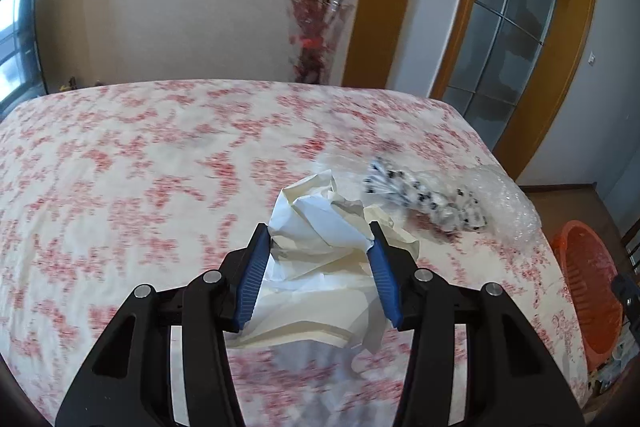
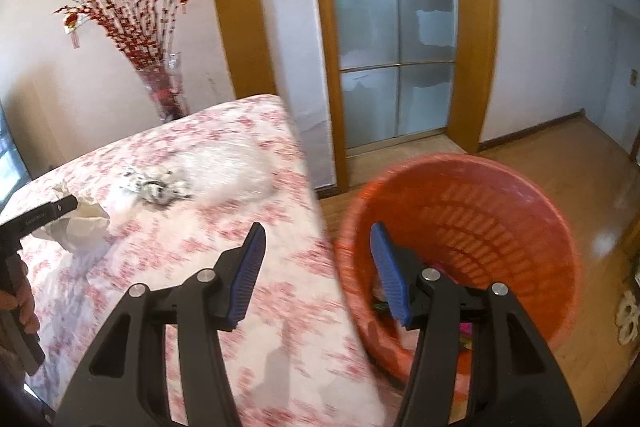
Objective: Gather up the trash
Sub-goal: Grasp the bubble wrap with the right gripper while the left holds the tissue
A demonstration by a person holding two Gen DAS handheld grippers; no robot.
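Observation:
My left gripper (image 1: 318, 227) is shut on a crumpled wad of white paper (image 1: 316, 267), its blue pads pressing both sides, above the red-flowered tablecloth (image 1: 120, 167). The same paper (image 2: 84, 223) shows at the far left of the right wrist view, in the left gripper's black fingers (image 2: 60, 207). A black-and-white spotted wrapper (image 1: 420, 199) lies to the right of the paper, on clear bubble plastic (image 1: 508, 207). My right gripper (image 2: 318, 227) is open with nothing between its pads, over the table's right edge. The orange basket (image 2: 500, 211) stands on the floor just beside that edge, with some trash inside.
A glass vase of red branches (image 2: 164, 87) stands behind the table's far side. A frosted sliding door (image 2: 396, 39) in a wooden frame is beyond the basket. A hand (image 2: 24, 303) holds the left gripper's handle. Wooden floor (image 2: 592, 187) stretches to the right.

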